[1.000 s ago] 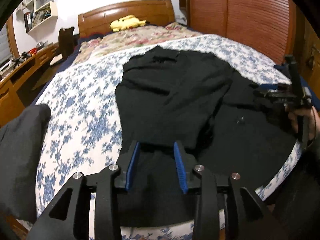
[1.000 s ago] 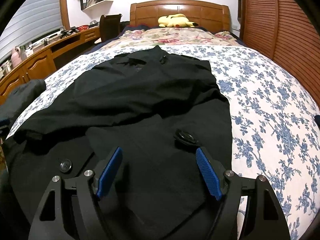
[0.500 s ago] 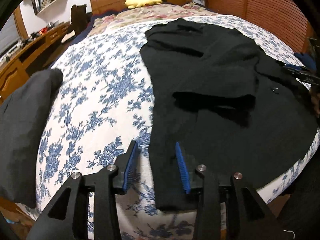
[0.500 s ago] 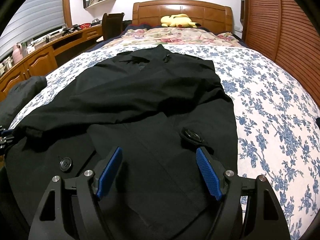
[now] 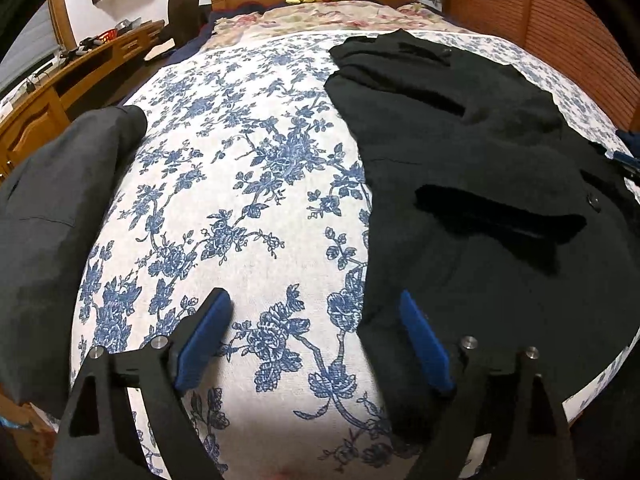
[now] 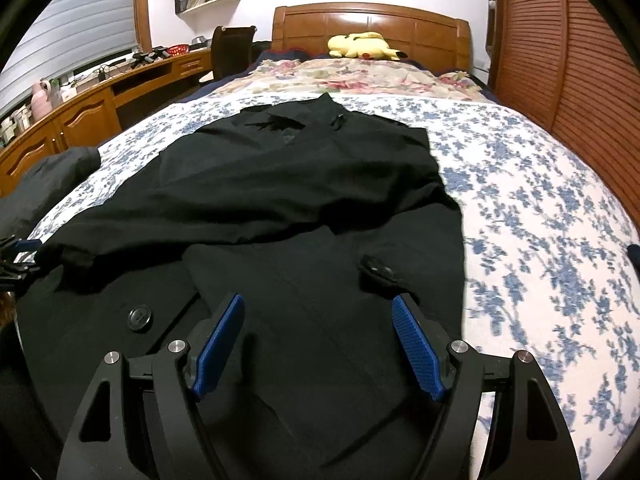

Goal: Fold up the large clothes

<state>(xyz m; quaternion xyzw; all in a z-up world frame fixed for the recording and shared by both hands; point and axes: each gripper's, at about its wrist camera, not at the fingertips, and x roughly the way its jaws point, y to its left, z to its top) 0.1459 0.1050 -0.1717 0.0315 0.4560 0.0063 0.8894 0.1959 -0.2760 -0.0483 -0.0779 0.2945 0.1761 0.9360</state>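
Currently the black coat (image 6: 304, 208) lies spread flat on the bed (image 5: 240, 168) over its blue-flowered cover, a sleeve folded across the front; a grey garment (image 5: 52, 208) sits at the bed's left edge. Left hand-held gripper (image 5: 316, 312): jaws opening, wide, over the coat's left hem edge and bare cover, gripping nothing. Right hand-held gripper (image 6: 320, 312): jaws wide apart above the coat's lower front, holding nothing.
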